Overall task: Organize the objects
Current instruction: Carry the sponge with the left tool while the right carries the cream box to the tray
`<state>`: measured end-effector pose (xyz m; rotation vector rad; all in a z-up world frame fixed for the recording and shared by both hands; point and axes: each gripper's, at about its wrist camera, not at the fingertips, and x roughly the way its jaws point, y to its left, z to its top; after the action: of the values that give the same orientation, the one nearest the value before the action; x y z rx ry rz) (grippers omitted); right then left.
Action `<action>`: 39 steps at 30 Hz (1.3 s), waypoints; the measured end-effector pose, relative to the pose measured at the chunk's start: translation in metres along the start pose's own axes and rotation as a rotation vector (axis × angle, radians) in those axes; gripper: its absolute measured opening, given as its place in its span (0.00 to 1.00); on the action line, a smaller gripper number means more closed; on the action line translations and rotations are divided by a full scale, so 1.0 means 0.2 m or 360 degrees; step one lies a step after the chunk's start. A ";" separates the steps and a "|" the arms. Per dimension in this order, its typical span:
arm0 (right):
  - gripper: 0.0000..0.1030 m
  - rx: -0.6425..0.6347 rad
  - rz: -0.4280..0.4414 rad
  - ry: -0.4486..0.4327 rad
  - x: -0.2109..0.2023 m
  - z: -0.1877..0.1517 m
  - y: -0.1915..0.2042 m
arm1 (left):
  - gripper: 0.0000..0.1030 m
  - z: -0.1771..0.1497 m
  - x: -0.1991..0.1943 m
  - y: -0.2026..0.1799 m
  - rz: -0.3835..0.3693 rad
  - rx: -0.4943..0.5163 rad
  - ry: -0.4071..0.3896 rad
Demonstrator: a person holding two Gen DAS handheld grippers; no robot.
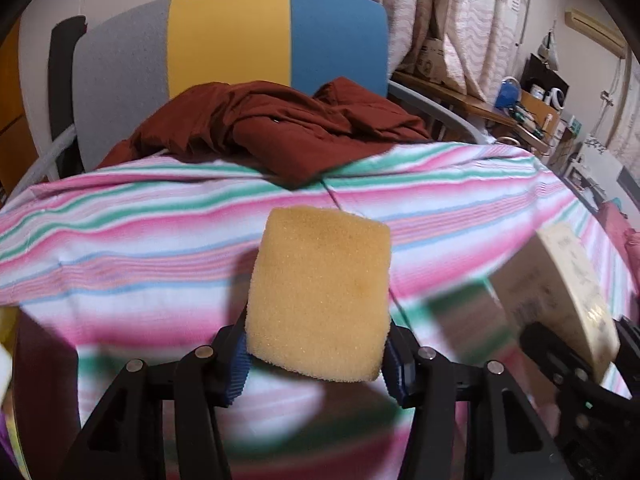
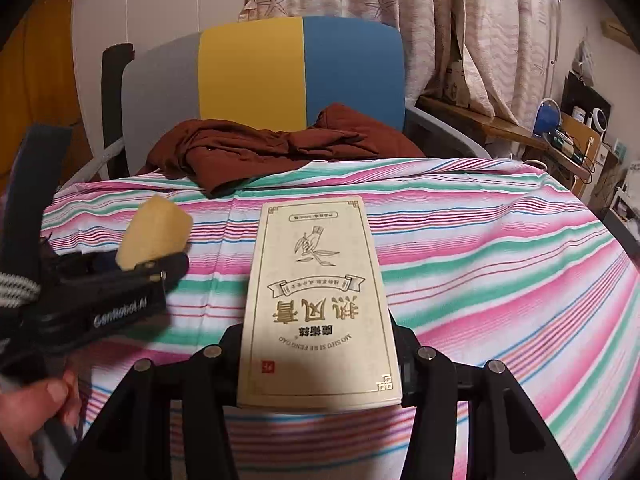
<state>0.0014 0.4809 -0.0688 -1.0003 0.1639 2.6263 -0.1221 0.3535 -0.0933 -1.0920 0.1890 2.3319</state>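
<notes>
My left gripper (image 1: 316, 360) is shut on a yellow sponge (image 1: 320, 292) and holds it above the striped cloth (image 1: 120, 240). It also shows in the right wrist view (image 2: 132, 268) at the left, with the sponge (image 2: 154, 232) sticking out of it. My right gripper (image 2: 320, 360) is shut on a flat cream box with Chinese print (image 2: 318, 300) and holds it above the striped cloth (image 2: 500, 260). The box also shows blurred at the right edge of the left wrist view (image 1: 572, 288), beside the sponge.
A dark red garment (image 1: 280, 132) lies crumpled at the far edge of the striped surface, in front of a grey, yellow and blue chair back (image 1: 228, 40). A cluttered wooden desk (image 1: 520, 112) stands at the far right by the curtains.
</notes>
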 end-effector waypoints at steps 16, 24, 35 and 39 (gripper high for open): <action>0.50 0.0033 0.0121 -0.0013 -0.31 -0.08 0.16 | 0.53 -0.21 -0.51 0.14 -0.0211 -0.0271 -0.0076; 0.50 -0.0024 0.0236 -0.0047 -0.45 -0.08 0.37 | 0.53 -0.27 -0.77 0.26 -0.0239 -0.0278 -0.0176; 0.50 -0.0161 0.0425 -0.0053 -0.58 -0.07 0.69 | 0.53 -0.45 -1.04 0.62 -0.0170 -0.0448 -0.0268; 0.50 -0.0193 0.0494 -0.0030 -0.60 -0.08 0.79 | 0.53 -0.51 -1.12 0.76 -0.0099 -0.0502 -0.0293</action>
<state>0.0414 0.2973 -0.0024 -1.0634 0.1692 2.9568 -0.0202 0.0962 -0.0096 -0.9998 -0.2870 2.4424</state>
